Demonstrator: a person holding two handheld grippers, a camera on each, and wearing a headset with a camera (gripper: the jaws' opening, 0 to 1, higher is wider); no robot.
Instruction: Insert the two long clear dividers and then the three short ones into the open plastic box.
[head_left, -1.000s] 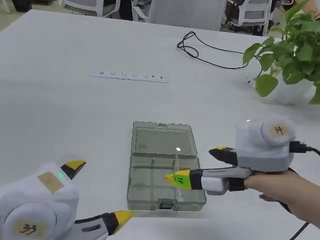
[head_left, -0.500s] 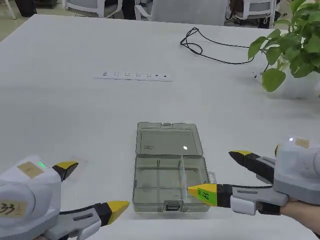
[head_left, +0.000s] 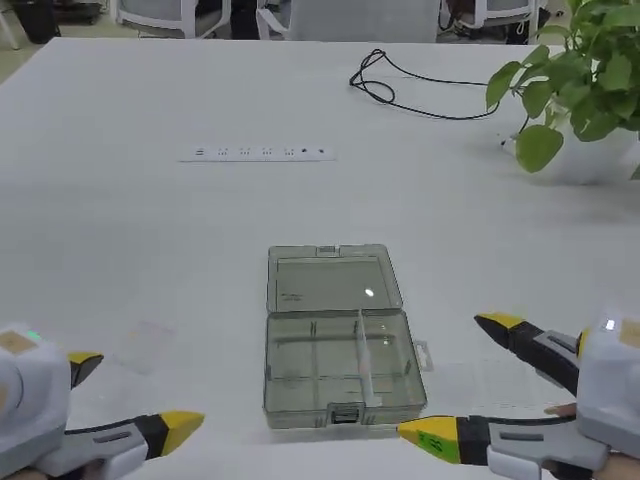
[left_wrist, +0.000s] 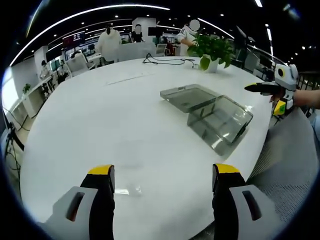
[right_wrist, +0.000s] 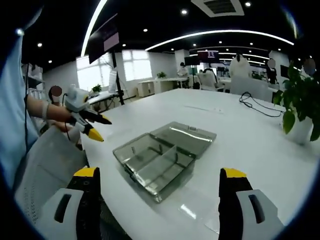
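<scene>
head view, plastic box (head_left: 300, 375): open at mid-table (head_left: 200, 230), lid (head_left: 333, 283) laid flat behind the base, ahead of both tools.
head view, long divider (head_left: 364, 360): one clear strip stands front to back in the base, right of centre. It looks seated.
head view, progress: my read is one of five in. Second long one and three short ones are left.
head view, spare parts: small clear piece (head_left: 422, 355) lies just right of the box. Type: cannot tell.
head view, left hand-held gripper (head_left: 133, 392): jaws spread wide, holds nothing, well apart from the box.
head view, right hand-held gripper (head_left: 461, 379): jaws spread wide, empty, near the box's right front corner, not touching.
left gripper view: left hand-held gripper (left_wrist: 163, 172) spread over bare table, box (left_wrist: 210, 112) ahead and right.
right gripper view: right hand-held gripper (right_wrist: 160, 173) spread and empty, box (right_wrist: 160, 157) just ahead between the jaws, divider upright inside.
</scene>
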